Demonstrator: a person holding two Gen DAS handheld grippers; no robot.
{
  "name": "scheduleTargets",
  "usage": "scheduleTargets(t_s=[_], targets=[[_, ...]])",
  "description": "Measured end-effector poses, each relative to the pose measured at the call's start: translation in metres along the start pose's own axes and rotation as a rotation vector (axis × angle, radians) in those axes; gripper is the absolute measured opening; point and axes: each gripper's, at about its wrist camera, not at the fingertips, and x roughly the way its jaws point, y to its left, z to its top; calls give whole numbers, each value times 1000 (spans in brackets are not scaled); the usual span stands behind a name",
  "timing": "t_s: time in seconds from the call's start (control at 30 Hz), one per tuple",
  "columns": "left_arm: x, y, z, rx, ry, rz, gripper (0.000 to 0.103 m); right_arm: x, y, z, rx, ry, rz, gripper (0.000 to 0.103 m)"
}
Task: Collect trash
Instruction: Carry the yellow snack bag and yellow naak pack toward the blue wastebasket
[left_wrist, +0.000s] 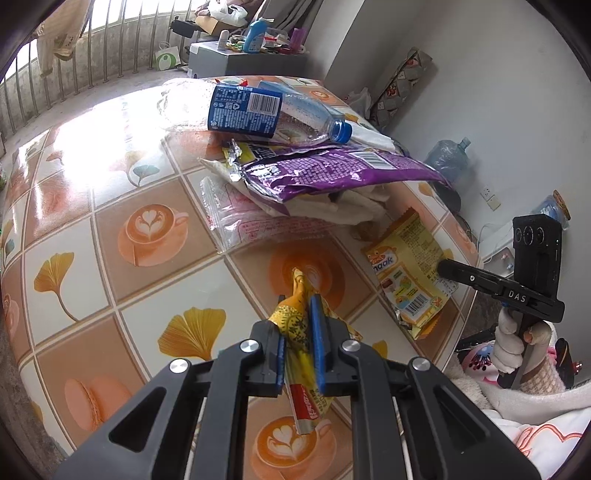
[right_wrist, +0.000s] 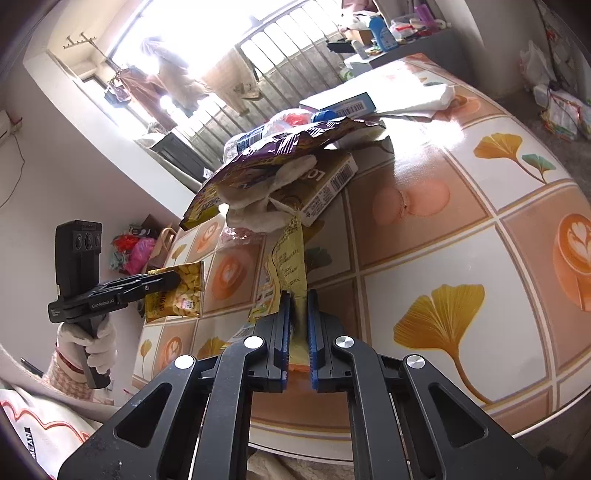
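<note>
Left wrist view shows the left gripper (left_wrist: 299, 332) clamped on a yellow snack wrapper (left_wrist: 295, 317) near the table's (left_wrist: 110, 236) near edge; the right gripper (right_wrist: 297, 325) pinches a yellow biscuit wrapper (right_wrist: 290, 254) at the right edge; lift both straight up, keeping the jaws firm, clear of the purple bag (left_wrist: 332, 173).

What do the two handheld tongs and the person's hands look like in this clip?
Both tongs, left and right, are matte black linkages with silver pivot bolts and blue ribbed pads. Each has a pistol handle and an upright black module with round lenses. White knit gloves cover the hands; a checked cuff shows.
</note>
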Motion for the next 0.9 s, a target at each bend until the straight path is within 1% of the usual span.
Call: scheduleTargets(t_s=[0.17, 0.47, 0.9], targets=[[0, -10, 6, 13, -3, -49, 11, -13, -9, -4, 27, -22, -18, 7], [12, -40, 23, 77, -11, -114, 11, -39, -25, -6, 74, -84, -53, 6], [41, -94, 52, 184, -16, -187, 11, -73, -59, -1, 167, -185, -113, 6]])
